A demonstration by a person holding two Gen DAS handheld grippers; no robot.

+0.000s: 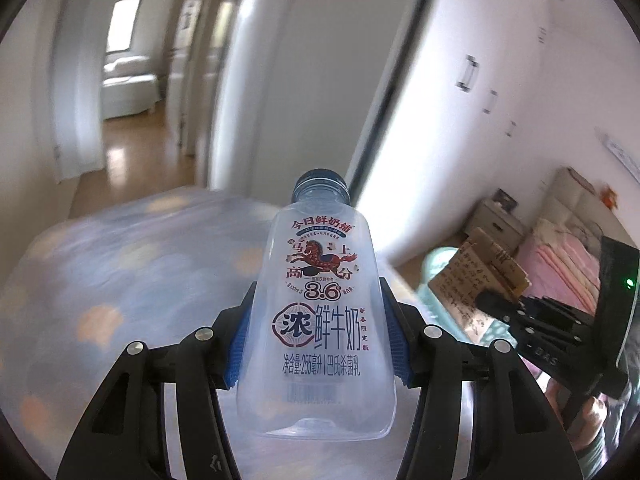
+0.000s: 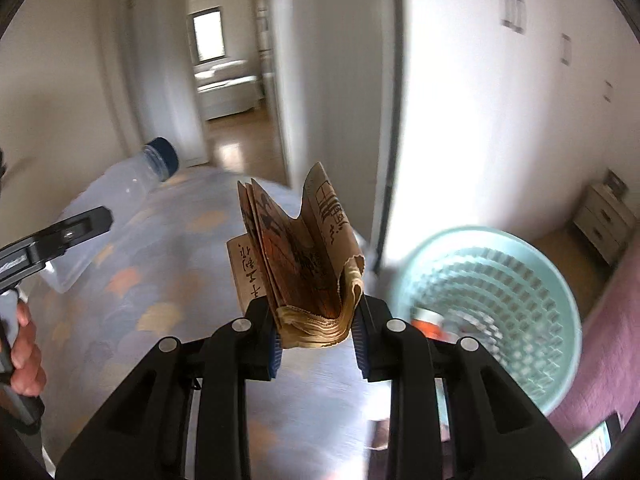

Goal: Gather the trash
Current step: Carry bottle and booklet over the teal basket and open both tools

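Observation:
An empty clear milk bottle point(image 1: 320, 312) with a dark blue cap and printed label stands between the blue pads of my left gripper point(image 1: 318, 336), which is shut on it. My right gripper point(image 2: 318, 320) is shut on a folded brown paper bag point(image 2: 304, 256) with dark printed characters. The mint green slotted waste basket point(image 2: 516, 280) sits on the floor just right of the right gripper, with some trash inside. In the right wrist view the bottle point(image 2: 116, 196) and left gripper finger point(image 2: 56, 240) show at the left. The left wrist view catches the paper bag point(image 1: 468, 276) and basket point(image 1: 436, 264) at right.
A bed with a blue patterned cover point(image 1: 120, 280) lies below both grippers. White wardrobe doors point(image 1: 500, 80) stand at the right, a bedside cabinet point(image 2: 604, 216) and pink bedding point(image 1: 560, 264) beyond. An open doorway point(image 2: 228, 72) leads to another room. A hand point(image 2: 24, 344) holds the left gripper.

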